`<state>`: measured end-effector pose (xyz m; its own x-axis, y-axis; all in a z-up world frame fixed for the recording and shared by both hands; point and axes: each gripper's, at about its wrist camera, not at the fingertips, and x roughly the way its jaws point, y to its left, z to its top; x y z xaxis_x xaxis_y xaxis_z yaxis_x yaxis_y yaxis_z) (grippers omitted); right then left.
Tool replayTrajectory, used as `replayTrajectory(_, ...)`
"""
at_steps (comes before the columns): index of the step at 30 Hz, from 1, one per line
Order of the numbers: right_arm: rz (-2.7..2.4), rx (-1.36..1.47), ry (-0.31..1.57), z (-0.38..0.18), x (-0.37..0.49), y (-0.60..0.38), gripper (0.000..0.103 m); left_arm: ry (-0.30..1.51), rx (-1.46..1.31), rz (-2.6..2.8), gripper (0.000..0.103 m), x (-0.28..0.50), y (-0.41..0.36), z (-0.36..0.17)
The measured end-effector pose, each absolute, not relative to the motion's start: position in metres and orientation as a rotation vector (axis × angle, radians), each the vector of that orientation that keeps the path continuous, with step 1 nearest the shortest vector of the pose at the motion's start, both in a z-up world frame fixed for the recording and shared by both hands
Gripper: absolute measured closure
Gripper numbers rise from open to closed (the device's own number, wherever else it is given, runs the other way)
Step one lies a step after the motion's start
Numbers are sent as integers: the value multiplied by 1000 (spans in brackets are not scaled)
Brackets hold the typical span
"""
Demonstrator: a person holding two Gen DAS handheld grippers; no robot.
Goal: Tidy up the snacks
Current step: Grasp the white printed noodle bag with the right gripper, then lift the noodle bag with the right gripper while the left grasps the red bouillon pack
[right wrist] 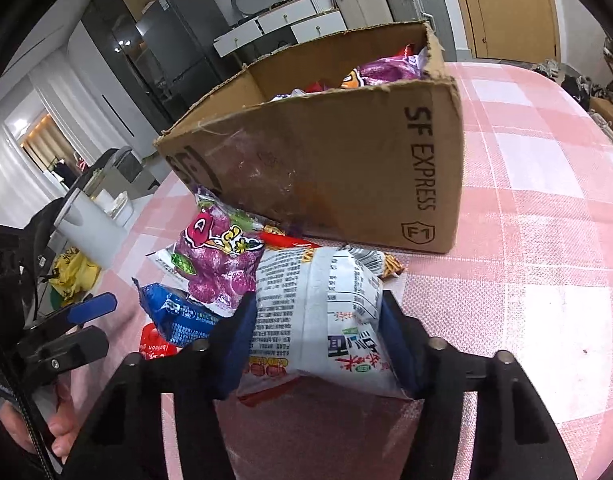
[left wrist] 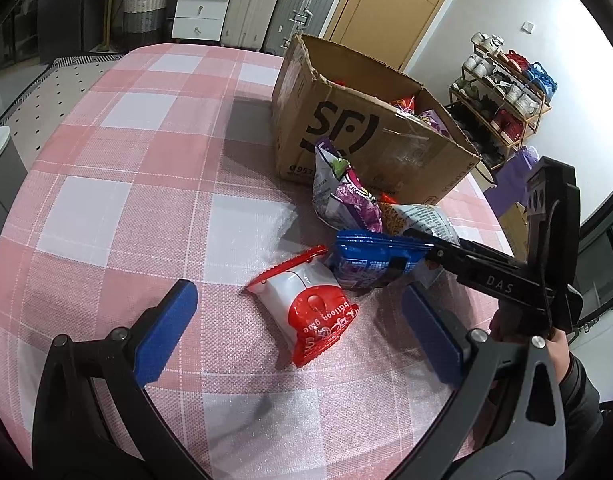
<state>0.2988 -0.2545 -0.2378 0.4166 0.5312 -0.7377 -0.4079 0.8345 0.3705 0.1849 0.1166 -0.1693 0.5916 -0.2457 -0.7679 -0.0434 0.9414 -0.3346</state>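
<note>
Snack packet pinched in the right gripper; lift it clear over the box rim. Left gripper spread wide.

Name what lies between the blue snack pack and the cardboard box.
The purple snack bag lies between the blue snack pack and the cardboard box, seen in the right wrist view.

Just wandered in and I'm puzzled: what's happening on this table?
A person is sorting snacks with two hand-held grippers. The right gripper is shut on a white printed packet in front of the cardboard box, which already holds snacks. The left gripper is open over a red-and-white packet. Purple and blue packets lie nearby.
</note>
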Motion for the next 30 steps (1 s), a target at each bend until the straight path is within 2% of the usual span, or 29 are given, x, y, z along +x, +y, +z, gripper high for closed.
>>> replayTrajectory(3, 614, 184, 974, -239, 299, -262, 51, 936, -335, -117, 1, 182, 116, -168)
replayTrajectory(17, 640, 208, 890, -204, 265, -275, 52, 936, -315, -118, 1, 171, 106, -159)
replayTrajectory(30, 663, 228, 819, -183, 239, -297, 52, 1022, -298, -40, 1, 181, 104, -184)
